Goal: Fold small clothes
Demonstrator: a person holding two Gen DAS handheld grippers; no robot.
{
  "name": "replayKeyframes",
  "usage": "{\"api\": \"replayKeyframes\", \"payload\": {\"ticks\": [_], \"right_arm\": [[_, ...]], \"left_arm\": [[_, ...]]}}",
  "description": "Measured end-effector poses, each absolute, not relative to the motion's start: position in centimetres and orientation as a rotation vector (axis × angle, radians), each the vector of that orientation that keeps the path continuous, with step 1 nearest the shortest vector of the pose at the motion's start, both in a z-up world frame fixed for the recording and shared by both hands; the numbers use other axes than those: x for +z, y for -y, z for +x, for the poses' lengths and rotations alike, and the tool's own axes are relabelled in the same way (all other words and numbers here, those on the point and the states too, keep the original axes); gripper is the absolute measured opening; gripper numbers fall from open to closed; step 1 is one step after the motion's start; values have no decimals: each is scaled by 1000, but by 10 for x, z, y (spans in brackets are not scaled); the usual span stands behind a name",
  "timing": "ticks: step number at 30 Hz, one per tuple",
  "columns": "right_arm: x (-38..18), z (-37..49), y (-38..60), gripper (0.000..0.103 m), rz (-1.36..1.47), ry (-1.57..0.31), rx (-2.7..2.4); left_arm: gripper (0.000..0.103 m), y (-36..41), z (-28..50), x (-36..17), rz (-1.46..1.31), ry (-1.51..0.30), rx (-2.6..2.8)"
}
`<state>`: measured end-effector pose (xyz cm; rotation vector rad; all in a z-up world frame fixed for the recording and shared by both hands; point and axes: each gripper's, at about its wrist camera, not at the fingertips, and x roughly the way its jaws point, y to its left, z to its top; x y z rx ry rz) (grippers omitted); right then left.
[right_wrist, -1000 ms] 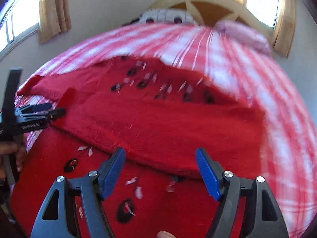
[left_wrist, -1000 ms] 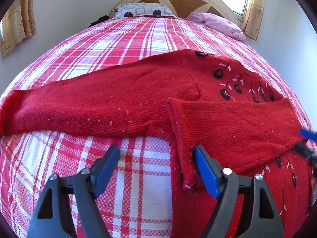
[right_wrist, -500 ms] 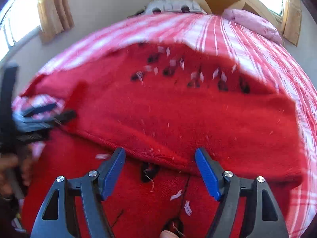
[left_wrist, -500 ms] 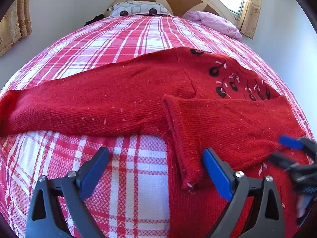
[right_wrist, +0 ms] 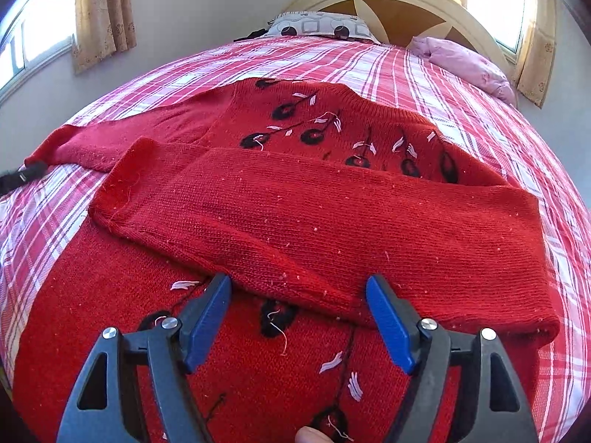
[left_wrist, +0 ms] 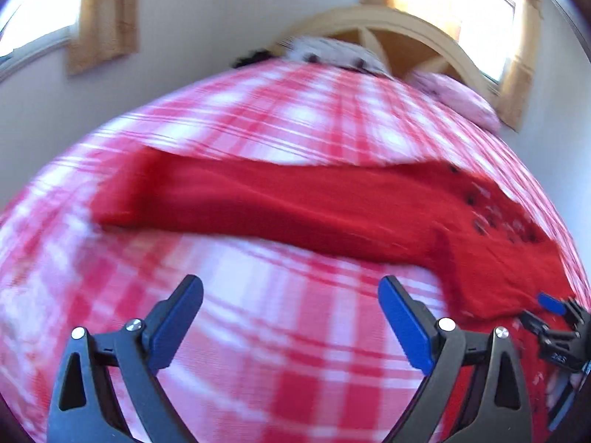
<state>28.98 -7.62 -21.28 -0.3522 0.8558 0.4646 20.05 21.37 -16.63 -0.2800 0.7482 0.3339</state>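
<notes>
A red knitted sweater (right_wrist: 332, 214) with black and white embroidered flowers lies flat on the bed. Its right sleeve (right_wrist: 314, 221) is folded across the chest. Its left sleeve (left_wrist: 258, 203) stretches out to the left on the bedspread. My left gripper (left_wrist: 290, 317) is open and empty over the bedspread, in front of the stretched sleeve; this view is blurred. My right gripper (right_wrist: 297, 317) is open and empty above the sweater's lower front, near the folded sleeve's edge. It also shows at the right edge of the left wrist view (left_wrist: 554, 317).
The bed has a red and white plaid bedspread (right_wrist: 461, 85). A patterned pillow (right_wrist: 321, 26) and a pink cloth (right_wrist: 469, 62) lie by the wooden headboard (right_wrist: 406, 3). Curtained windows are on both sides.
My left gripper has swung left, away from the folded sleeve toward the stretched-out sleeve. My right gripper has pulled back a little and steadied over the sweater's front.
</notes>
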Motion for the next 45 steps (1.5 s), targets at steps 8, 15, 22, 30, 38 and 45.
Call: {"api": "replayKeyframes", "payload": {"ticks": [8, 15, 22, 30, 38, 45], "right_arm": [[-213, 288, 78, 77, -347, -850, 468], [-212, 287, 77, 77, -360, -842, 461], [-212, 285, 77, 77, -366, -837, 457], [-212, 285, 76, 77, -370, -832, 453], [-213, 285, 76, 77, -371, -834, 453], [-196, 280, 80, 78, -376, -823, 458]], "left_arm": [[98, -292, 187, -146, -336, -718, 494], [84, -352, 202, -179, -630, -799, 492], [70, -358, 206, -191, -697, -806, 483], [12, -357, 210, -181, -633, -763, 446], [12, -332, 210, -146, -527, -683, 440], [12, -294, 225, -118, -555, -665, 261]]}}
